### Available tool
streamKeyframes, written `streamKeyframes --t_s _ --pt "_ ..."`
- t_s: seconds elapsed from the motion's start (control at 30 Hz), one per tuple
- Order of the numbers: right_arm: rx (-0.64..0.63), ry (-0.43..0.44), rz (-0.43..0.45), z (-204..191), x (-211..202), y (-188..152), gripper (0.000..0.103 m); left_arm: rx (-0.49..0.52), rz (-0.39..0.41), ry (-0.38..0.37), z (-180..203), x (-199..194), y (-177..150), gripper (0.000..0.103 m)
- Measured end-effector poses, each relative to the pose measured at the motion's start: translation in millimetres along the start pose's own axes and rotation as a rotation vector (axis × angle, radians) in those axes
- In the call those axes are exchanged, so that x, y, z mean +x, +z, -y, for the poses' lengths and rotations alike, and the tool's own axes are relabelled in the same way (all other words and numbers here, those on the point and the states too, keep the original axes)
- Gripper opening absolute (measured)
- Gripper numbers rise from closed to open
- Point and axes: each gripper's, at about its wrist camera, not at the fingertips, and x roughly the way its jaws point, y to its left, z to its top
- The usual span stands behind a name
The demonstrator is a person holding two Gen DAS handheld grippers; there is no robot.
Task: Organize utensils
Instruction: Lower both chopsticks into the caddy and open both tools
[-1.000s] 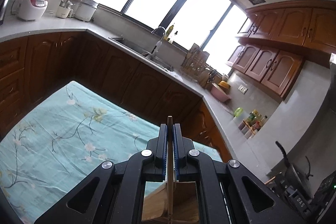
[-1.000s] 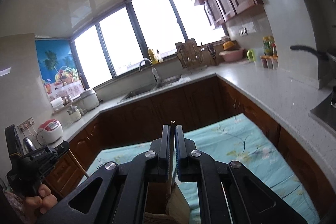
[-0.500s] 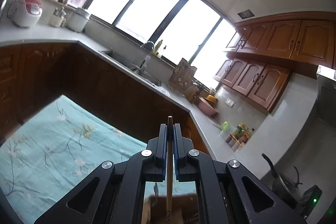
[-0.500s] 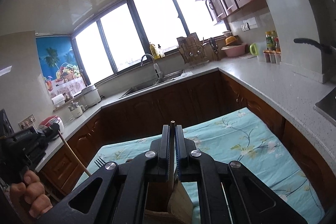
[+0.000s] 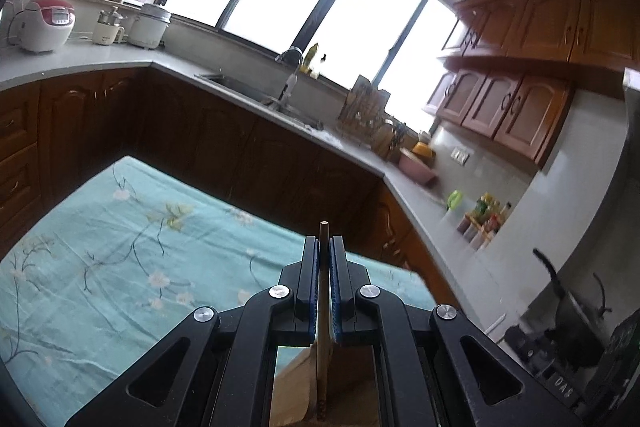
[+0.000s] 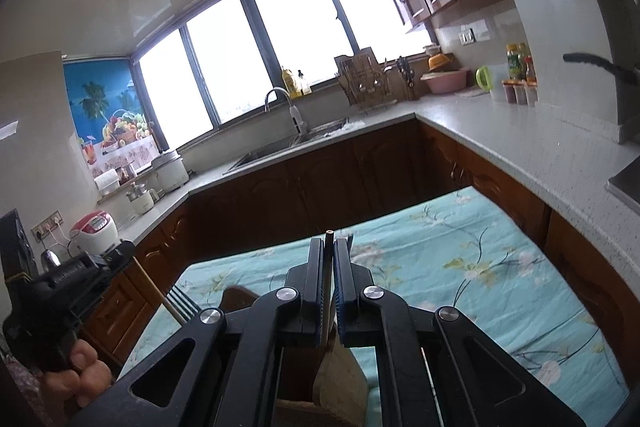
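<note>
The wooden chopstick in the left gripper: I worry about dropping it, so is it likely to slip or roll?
The chopstick looks thin, straight and stiff, probably light. Pinched between the narrow pads of the left gripper, it could pivot. Being round, it would likely roll on the tablecloth.

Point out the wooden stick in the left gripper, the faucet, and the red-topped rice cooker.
wooden stick (image 5: 324, 231), left wrist view, on its tip above the pads.
faucet (image 6: 276, 95), right wrist view, on the curved spout.
red-topped rice cooker (image 5: 50, 23), left wrist view, on its front.
</note>
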Motion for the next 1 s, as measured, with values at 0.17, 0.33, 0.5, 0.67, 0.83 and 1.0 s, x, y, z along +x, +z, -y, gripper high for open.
streamKeyframes --t_s 0.17,0.33,0.5,0.67,0.83,1.0 --pt "0.018 0.000 -0.004 5 -2 -2 0.005 0.031 -0.043 0.000 3 0 1 0.004" --pt "0.019 0.004 -0.013 4 -1 -1 0.005 0.050 -0.064 -0.001 6 -5 7 0.004" --pt "0.042 0.017 -0.032 7 1 -1 0.010 0.048 -0.093 -0.006 5 -1 11 0.005" --pt "0.057 0.022 -0.043 9 -1 -2 0.014 0.054 -0.106 0.003 6 -4 15 0.028" --pt "0.075 0.029 -0.037 10 -10 -2 0.051 0.053 -0.107 0.006 11 -17 14 0.045" --pt "0.084 0.034 -0.045 10 -22 -7 0.068 0.050 -0.115 0.034 5 -39 10 0.067"
